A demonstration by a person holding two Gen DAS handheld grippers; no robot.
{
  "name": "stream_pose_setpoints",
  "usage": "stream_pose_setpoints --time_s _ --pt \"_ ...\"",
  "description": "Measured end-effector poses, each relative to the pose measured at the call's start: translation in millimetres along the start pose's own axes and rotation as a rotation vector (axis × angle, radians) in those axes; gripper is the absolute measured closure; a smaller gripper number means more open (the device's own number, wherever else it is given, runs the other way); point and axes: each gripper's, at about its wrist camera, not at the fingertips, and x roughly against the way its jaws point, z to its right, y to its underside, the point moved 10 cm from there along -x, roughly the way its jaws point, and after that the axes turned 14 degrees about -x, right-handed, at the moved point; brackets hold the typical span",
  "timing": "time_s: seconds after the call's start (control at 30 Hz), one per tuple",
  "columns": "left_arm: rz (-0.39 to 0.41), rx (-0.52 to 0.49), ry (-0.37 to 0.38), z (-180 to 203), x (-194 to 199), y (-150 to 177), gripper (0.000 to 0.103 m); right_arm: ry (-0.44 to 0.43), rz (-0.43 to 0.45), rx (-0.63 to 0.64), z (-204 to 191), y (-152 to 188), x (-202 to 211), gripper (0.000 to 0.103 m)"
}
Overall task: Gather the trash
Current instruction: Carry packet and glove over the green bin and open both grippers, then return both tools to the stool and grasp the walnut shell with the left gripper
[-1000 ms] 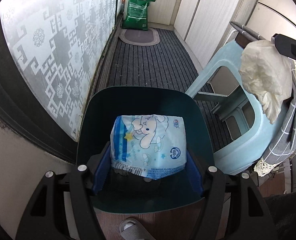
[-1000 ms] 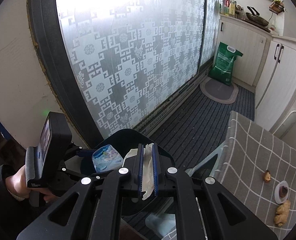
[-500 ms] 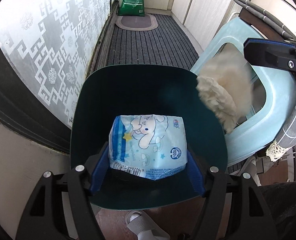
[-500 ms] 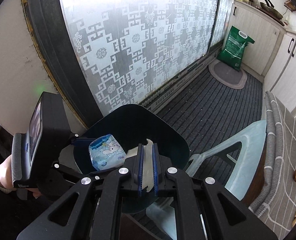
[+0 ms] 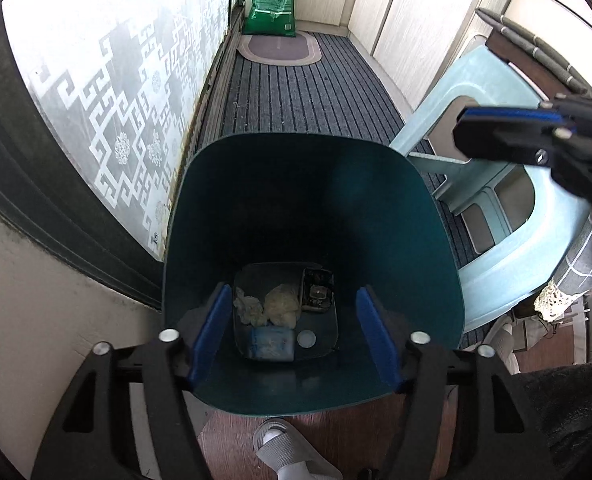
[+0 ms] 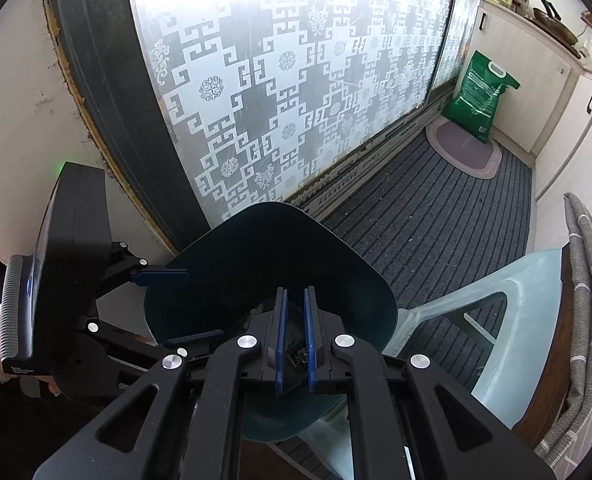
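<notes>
A dark teal bin (image 5: 307,140) stands on the floor under both grippers. At its bottom lie a blue tissue packet (image 5: 272,342), crumpled white tissues (image 5: 282,306), a dark piece of rubbish (image 5: 317,290) and a small white disc (image 5: 305,338). My left gripper (image 5: 294,292) hangs over the bin's near side, its jaws apart and closing with nothing between them. My right gripper (image 6: 296,292) is shut and empty above the bin's right side. Its tip (image 5: 467,132) shows at the right in the left wrist view. A hand holds the left gripper (image 6: 176,308).
A light blue plastic stool (image 5: 507,92) stands against the bin's right side, under a table with a checked cloth (image 6: 587,280). A frosted patterned glass door (image 6: 296,100) runs along the left. A green bag (image 5: 274,0) and an oval mat (image 5: 280,44) lie far back. A slippered foot (image 5: 284,452) is near.
The blue packet has left my left gripper and lies at the bin's bottom. The crumpled tissue has dropped from my right gripper into the bin. The right gripper has come down closer to the bin.
</notes>
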Motion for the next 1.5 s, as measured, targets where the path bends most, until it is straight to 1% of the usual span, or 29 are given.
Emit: stream_pose_setpoints --time_s 0.03,0.2,0.23,0.3,0.33,0.4,0.47,0.5,0.53,0.57,0.6,0.67,0.73,0.83,0.87,0.9,0.97,1.03,1.1,1.17,1.27,1.33,1.43,1.5 --pt "0.009 0.004 0.003 -0.8 2.1 -1.0 0.043 0.0 -0.003 0.002 0.3 1.0 0.0 0.095" --pt "0.048 0.008 -0.004 -3.0 11.7 -6.9 0.061 0.002 -0.005 0.003 -1.0 0.8 -2.5 0.095" --pt "0.054 0.01 -0.002 -2.6 13.3 -7.8 0.062 0.001 -0.007 0.003 -1.2 1.0 -2.8 0.095" --pt "0.066 0.011 -0.001 -2.1 16.5 -10.3 0.07 -0.001 -0.013 0.005 -2.3 1.5 -4.4 0.095" --pt "0.068 0.01 0.001 -2.2 18.0 -11.2 0.071 -0.004 -0.017 0.005 -3.2 2.1 -5.3 0.095" --pt "0.079 0.003 -0.001 -0.8 21.1 -14.3 0.077 -0.017 -0.023 0.002 -3.8 2.6 -5.1 0.095" --pt "0.09 -0.001 -0.004 0.7 25.0 -17.6 0.08 -0.018 -0.01 -0.004 -3.1 -0.1 -1.3 0.095" --pt "0.099 -0.002 -0.007 0.9 27.5 -19.8 0.084 -0.021 0.004 -0.007 -1.9 -2.2 3.0 0.095" --pt "0.11 -0.004 -0.012 1.5 30.6 -22.4 0.086 -0.025 0.024 -0.01 -2.0 -5.5 8.3 0.095" --pt "0.123 -0.005 -0.015 2.0 34.2 -25.6 0.087 -0.035 0.046 -0.013 -2.1 -9.5 15.5 0.092" --pt "0.137 -0.002 -0.016 3.6 37.1 -28.2 0.088 -0.041 0.065 -0.016 -1.9 -12.6 22.3 0.085" --pt "0.17 0.003 -0.022 4.7 44.6 -35.1 0.091 -0.044 0.103 -0.024 -0.5 -18.2 35.4 0.076" --pt "0.208 0.012 -0.024 6.6 54.0 -42.9 0.092 -0.062 0.142 -0.029 2.0 -23.0 50.2 0.073" --pt "0.267 0.018 -0.025 12.3 68.9 -56.6 0.093 -0.057 0.189 -0.039 9.8 -26.4 70.8 0.068" --pt "0.281 0.021 -0.021 15.1 73.6 -61.0 0.093 -0.058 0.206 -0.047 13.0 -27.2 78.9 0.065" --pt "0.3 0.02 -0.014 19.5 79.1 -66.1 0.093 -0.058 0.224 -0.055 16.6 -29.1 87.2 0.059" --pt "0.328 0.015 -0.01 27.1 88.2 -75.6 0.093 -0.048 0.271 -0.067 26.1 -32.2 103.4 0.055" --pt "0.361 0.01 0.005 36.6 99.5 -88.9 0.093 -0.036 0.3 -0.084 39.6 -34.0 116.8 0.054" --pt "0.398 -0.013 -0.001 44.2 109.3 -103.4 0.093 -0.024 0.317 -0.108 56.7 -34.5 128.1 0.052" --pt "0.42 -0.031 0.004 52.6 112.5 -116.7 0.093 0.004 0.329 -0.126 76.2 -35.2 138.6 0.052" --pt "0.425 -0.041 0.026 67.4 107.3 -133.3 0.093 0.057 0.355 -0.162 113.1 -32.6 157.7 0.05" --pt "0.423 -0.061 0.035 81.0 101.9 -143.9 0.093 0.105 0.366 -0.186 139.2 -26.2 169.3 0.049" --pt "0.428 -0.114 0.041 102.4 96.5 -156.9 0.093 0.165 0.36 -0.214 173.5 -12.2 179.5 0.049" --pt "0.43 -0.138 0.058 115.8 93.3 -167.2 0.093 0.202 0.354 -0.219 193.9 -2.4 185.2 0.049"
